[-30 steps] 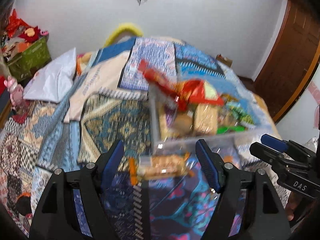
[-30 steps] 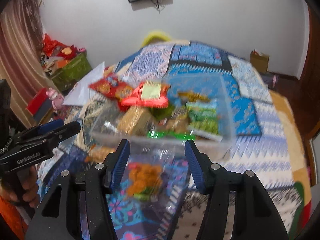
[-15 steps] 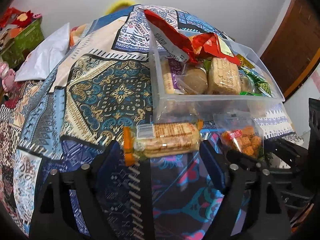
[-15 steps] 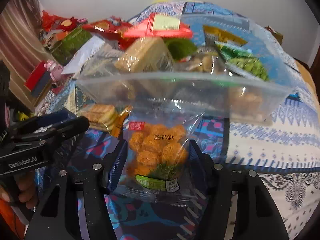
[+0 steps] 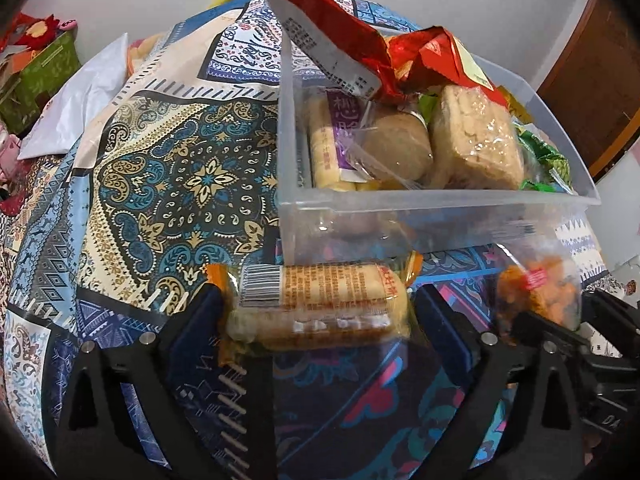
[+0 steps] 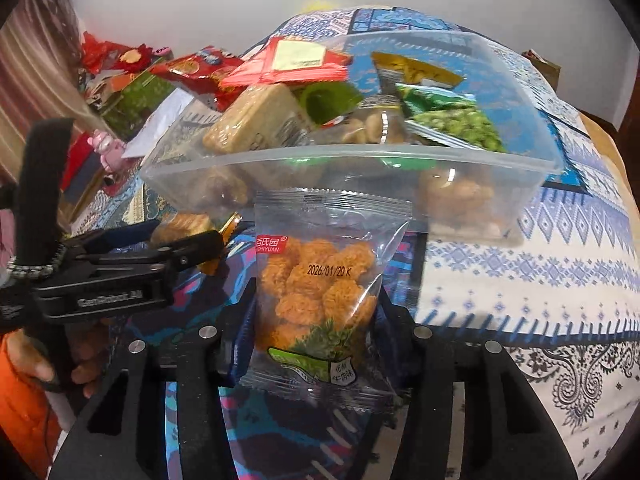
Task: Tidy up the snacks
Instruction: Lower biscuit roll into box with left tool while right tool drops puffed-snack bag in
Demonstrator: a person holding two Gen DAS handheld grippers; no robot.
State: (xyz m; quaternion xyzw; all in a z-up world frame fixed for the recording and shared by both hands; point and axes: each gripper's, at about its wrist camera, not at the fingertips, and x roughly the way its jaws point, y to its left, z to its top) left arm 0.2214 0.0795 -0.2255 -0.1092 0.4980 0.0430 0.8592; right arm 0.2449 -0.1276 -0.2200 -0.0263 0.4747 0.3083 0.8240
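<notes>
A long packet of crackers [image 5: 328, 292] with orange ends lies crosswise on the patterned bedcover, just in front of the clear plastic bin [image 5: 440, 196]. My left gripper [image 5: 320, 302] straddles it, jaws opening, one finger at each end of the packet. A clear bag of orange snack pieces [image 6: 320, 272] sits between the fingers of my right gripper [image 6: 315, 306], whose jaws are closing, pads against the bag's sides. The bin [image 6: 340, 152] holds several snack packs, red ones on top. Each gripper shows in the other's view: right gripper [image 5: 560, 328], left gripper [image 6: 186, 236].
The bedcover [image 5: 180, 184] spreads wide to the left of the bin. A white bag [image 5: 80, 100] and a green box [image 5: 40, 68] lie at the far left. A wooden door [image 5: 592, 72] stands at the right. A person's hand [image 6: 40, 364] holds the left gripper.
Both grippers sank toward the bed and closed in on their packets. The left jaws spread wider around the cracker packet. The right jaws narrowed onto the orange snack bag.
</notes>
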